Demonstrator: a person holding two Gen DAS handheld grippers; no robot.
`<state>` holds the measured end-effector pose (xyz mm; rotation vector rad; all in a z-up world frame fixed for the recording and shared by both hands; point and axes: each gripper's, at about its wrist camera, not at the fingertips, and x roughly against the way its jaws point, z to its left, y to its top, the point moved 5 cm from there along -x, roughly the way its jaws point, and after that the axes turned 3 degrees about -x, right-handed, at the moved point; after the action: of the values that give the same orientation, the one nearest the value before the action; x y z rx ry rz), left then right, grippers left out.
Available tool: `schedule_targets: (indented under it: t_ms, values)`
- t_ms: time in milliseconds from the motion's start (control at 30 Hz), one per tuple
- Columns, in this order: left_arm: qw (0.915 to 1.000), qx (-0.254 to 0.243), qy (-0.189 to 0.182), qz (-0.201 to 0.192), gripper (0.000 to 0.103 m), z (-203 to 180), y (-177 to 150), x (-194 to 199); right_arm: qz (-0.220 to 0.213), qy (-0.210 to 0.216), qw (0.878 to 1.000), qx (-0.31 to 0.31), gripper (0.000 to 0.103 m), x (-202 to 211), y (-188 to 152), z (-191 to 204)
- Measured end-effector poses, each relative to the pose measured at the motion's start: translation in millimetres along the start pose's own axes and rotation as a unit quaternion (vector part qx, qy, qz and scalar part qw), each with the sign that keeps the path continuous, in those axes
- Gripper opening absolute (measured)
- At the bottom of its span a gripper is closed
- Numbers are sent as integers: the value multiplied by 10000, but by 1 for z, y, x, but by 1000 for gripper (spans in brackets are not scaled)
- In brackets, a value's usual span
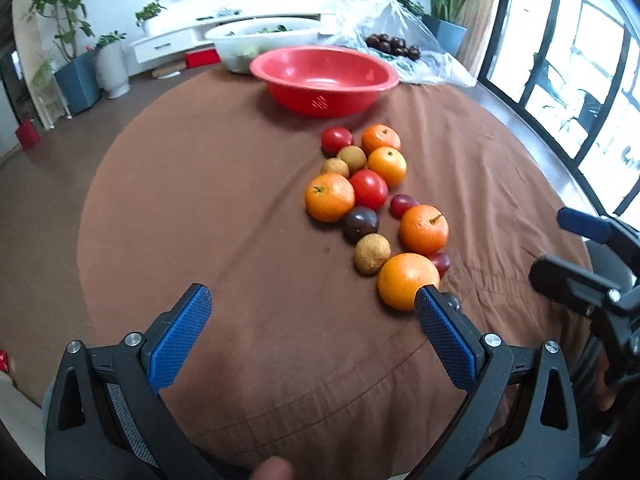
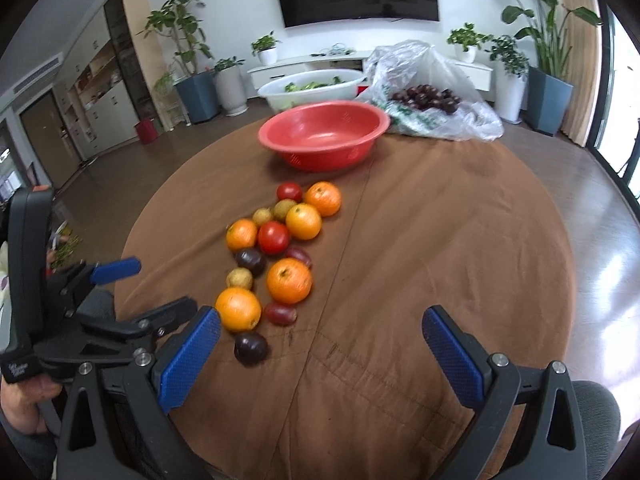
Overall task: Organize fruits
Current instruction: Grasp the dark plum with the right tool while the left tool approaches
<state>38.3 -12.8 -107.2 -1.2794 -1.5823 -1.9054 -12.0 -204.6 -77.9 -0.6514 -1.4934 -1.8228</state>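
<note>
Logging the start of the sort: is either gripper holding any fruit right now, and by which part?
Nothing is held. The left gripper and right gripper are both open and empty.

A round table covered with a brown cloth (image 2: 440,240) carried everything. Ahead of both tongs, a cluster of fruits (image 2: 276,256) lay directly on the cloth: oranges, red tomatoes, small tan fruits and dark purple ones. Further ahead, beyond the fruits, stood a red basin (image 2: 324,136). Behind it, at the far edge, were a white basin (image 2: 312,88) with greens and a clear plastic bag (image 2: 432,96) holding dark fruits.
</note>
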Motion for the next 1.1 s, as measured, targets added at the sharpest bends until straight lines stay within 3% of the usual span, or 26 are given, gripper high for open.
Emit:
schedule_targets:
  t_ms: [167, 300, 433, 567, 700, 867, 1000, 1100]
  values:
    - [9998, 136, -146, 86, 103, 8, 5, -6, 6, 267, 9994, 202, 96, -3, -4, 14]
    - [9990, 231, -375, 67, 103, 18, 3, -1, 240, 307, 9986, 358, 79, -16, -11, 26]
    - [9920, 715, -1039, 39, 103, 30, -3, 2, 522, 271, 9974, 422, 65, -29, -19, 31]
    - [9942, 346, -922, -438, 103, 25, -2, 11, 657, 251, 9960, 547, 58, -37, -23, 39]
    - [9944, 276, -978, -297, 103, 21, -2, 10, 820, 188, 9942, 666, 50, -48, -26, 46]
    - [9962, 378, -787, -60, 103, 29, -3, 5, 986, 112, 9921, 763, 40, -57, -30, 51]
    - [9962, 376, -779, -24, 103, 32, -4, 3, 1028, 75, 9915, 791, 31, -59, -34, 52]
    - [9960, 299, -840, -66, 103, 27, -3, 4, 1017, 130, 9920, 733, 30, -59, -34, 50]
